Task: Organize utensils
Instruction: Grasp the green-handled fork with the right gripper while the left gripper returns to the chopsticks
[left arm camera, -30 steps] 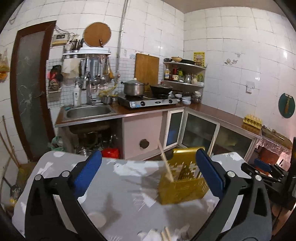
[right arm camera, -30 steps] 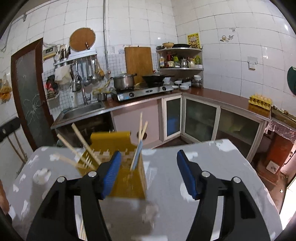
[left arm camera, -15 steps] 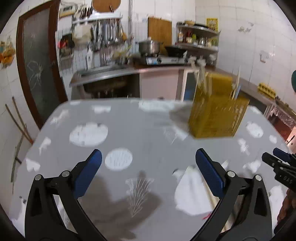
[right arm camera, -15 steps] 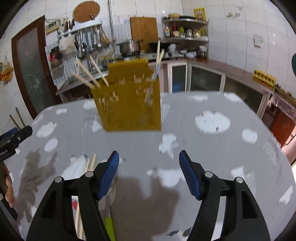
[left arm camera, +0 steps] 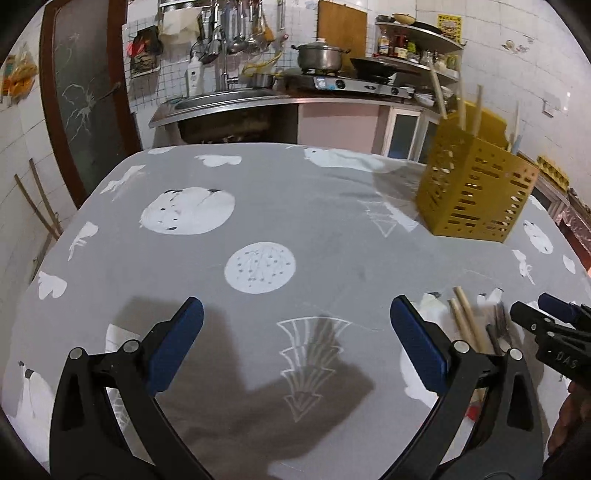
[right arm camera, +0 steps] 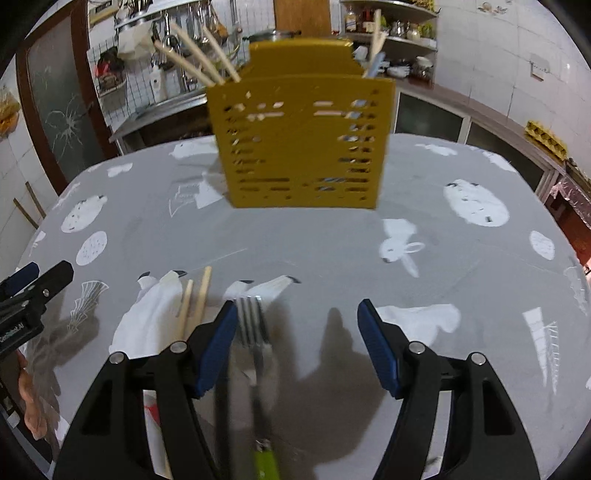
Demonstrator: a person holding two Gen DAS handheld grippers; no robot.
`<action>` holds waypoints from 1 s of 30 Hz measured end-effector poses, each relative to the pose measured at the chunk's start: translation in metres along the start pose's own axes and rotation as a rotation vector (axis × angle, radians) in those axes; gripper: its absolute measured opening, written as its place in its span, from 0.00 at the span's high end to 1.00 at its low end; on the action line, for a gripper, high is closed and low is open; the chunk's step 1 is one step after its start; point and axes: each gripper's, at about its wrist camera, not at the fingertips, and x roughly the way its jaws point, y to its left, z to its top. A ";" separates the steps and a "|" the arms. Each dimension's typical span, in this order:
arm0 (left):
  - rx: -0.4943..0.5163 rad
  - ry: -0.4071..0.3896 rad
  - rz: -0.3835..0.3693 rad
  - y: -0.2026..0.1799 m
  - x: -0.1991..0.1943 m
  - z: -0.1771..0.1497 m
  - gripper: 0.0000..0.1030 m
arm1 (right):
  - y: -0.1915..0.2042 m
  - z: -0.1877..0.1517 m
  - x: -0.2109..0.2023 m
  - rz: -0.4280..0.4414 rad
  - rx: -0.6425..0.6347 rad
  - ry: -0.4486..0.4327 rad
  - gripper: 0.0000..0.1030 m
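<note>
Chopsticks (right arm camera: 199, 66) already stand in yellow caddy (right arm camera: 306, 144) at 12 o'clock; fork (right arm camera: 255, 332) and chopstick pair (right arm camera: 194, 306) remain; both grippers (right arm camera: 295, 347) (left arm camera: 295, 350) wide, empty.

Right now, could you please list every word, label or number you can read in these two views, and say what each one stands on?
"DAS": black right gripper, white letters, seen from the left wrist view; probably cut off.
White lettering on the black left gripper, right wrist view: too blurred to read.
Yellow wall poster: too small.
Shelf bottle labels: too small.
</note>
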 end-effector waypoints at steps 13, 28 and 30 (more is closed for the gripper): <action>-0.006 0.030 0.039 -0.002 0.007 0.004 0.05 | 0.016 0.005 0.026 -0.018 0.020 0.084 0.63; 0.059 0.062 -0.062 -0.063 0.010 -0.003 0.05 | -0.029 0.010 0.012 -0.036 0.063 0.050 0.79; 0.067 0.073 -0.078 -0.072 0.014 -0.005 0.08 | -0.042 0.010 0.011 -0.056 0.075 0.052 0.79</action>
